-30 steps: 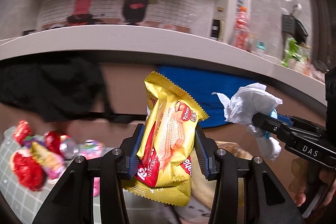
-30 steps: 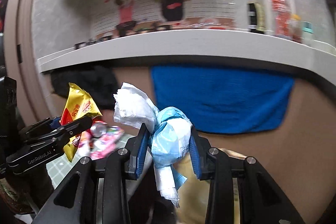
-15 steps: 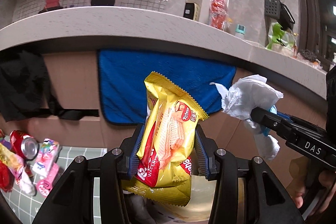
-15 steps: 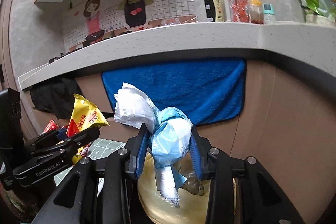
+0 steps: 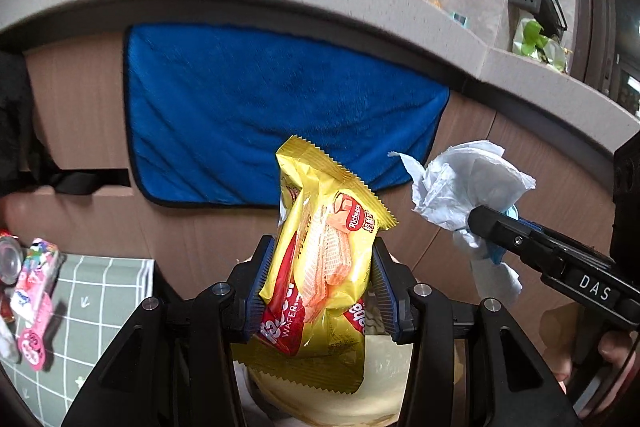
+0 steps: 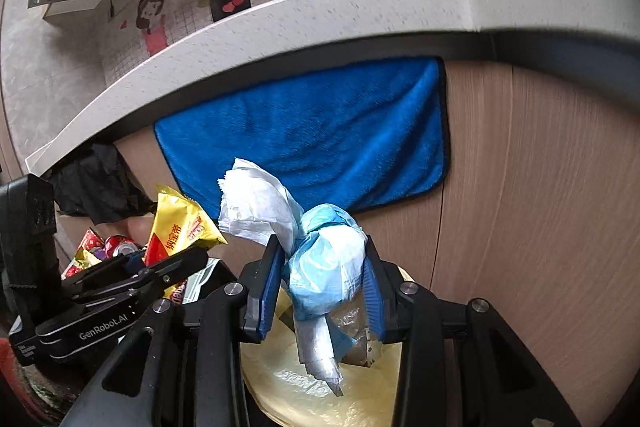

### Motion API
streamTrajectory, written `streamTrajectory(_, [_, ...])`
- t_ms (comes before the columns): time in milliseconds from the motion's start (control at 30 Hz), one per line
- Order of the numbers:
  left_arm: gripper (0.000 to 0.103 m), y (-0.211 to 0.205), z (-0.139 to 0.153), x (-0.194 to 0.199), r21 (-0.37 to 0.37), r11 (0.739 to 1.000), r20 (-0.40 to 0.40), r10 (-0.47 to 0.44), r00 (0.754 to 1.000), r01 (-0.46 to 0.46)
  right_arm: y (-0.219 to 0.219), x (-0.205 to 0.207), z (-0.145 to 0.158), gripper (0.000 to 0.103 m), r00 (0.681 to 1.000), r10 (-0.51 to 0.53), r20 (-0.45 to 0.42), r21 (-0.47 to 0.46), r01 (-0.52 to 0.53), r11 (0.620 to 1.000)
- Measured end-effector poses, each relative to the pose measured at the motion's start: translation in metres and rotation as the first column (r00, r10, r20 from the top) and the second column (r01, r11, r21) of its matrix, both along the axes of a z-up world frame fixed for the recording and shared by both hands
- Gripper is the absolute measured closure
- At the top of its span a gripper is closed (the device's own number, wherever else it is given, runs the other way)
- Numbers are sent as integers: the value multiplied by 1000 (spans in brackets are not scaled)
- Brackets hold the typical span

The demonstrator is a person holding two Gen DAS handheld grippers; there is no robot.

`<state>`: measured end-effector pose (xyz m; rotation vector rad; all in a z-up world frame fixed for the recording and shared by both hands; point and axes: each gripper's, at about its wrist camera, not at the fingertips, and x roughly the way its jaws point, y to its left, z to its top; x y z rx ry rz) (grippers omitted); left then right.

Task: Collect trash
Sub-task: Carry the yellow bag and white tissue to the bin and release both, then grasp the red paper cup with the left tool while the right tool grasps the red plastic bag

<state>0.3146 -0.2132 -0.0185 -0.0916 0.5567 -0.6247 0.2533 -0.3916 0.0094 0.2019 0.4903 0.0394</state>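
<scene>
Left gripper (image 5: 318,291) pinching yellow wafer packet (image 5: 320,267); right gripper (image 6: 320,291) pinching crumpled tissue wad (image 6: 320,267); both above yellow-lined bin (image 6: 320,387), beside wooden panel (image 6: 540,227).

both wrist cams close-up, tilted down along own fingers | facing blue towel (image 5: 276,131) under counter (image 6: 320,27) | each catches the other gripper

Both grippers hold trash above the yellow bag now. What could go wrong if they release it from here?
1. The wafer wrapper in the left gripper is wide and light. The bag shows only partly below it, so it may drift past the rim.
2. The tissue bundle in the right gripper has a loose tail hanging down, which could catch on a finger at release.
3. The two grippers are close side by side and could bump.
</scene>
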Motion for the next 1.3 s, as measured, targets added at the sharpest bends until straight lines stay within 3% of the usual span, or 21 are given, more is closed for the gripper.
streamTrajectory(200, [53, -11, -14, 18, -11, 999, -42, -42, 998, 41, -7, 13, -15, 67, 1000, 6, -24, 22, -5, 1000])
streamTrajectory(233, [42, -12, -15, 21, -20, 998, -49, -53, 997, 52, -8, 15, -17, 66, 1000, 9, -24, 27, -9, 1000])
streamTrajectory(300, [23, -13, -18, 31, -41, 995, -77, -96, 992, 93, -12, 21, -23, 46, 1000, 10, -26, 46, -9, 999])
streamTrajectory(333, [19, -13, -20, 35, -49, 993, -90, -111, 990, 107, -15, 24, -26, 42, 999, 13, -32, 61, -11, 998])
streamTrajectory(433, [19, -8, -21, 45, -61, 993, -109, -108, 988, 102, -22, 32, -37, 41, 998, 18, -57, 113, -11, 994])
streamTrajectory(567, [19, 11, -19, 52, -79, 996, -116, -56, 992, 47, -21, 33, -47, 41, 997, 11, -82, 111, -1, 994])
streamTrajectory(900, [12, 91, -26, 38, 11, 991, -80, 135, 988, -135, 10, 20, -47, 41, 996, 9, -86, 36, -6, 999])
streamTrajectory(1133, [11, 167, -33, 10, 74, 971, -96, 236, 967, -229, 58, -1, -24, 41, 1000, 16, 10, -3, -16, 1000])
streamTrajectory(1300, [11, 236, -29, -14, 54, 951, -106, 310, 945, -306, 116, -1, -9, 40, 996, 90, 18, -35, -90, 995])
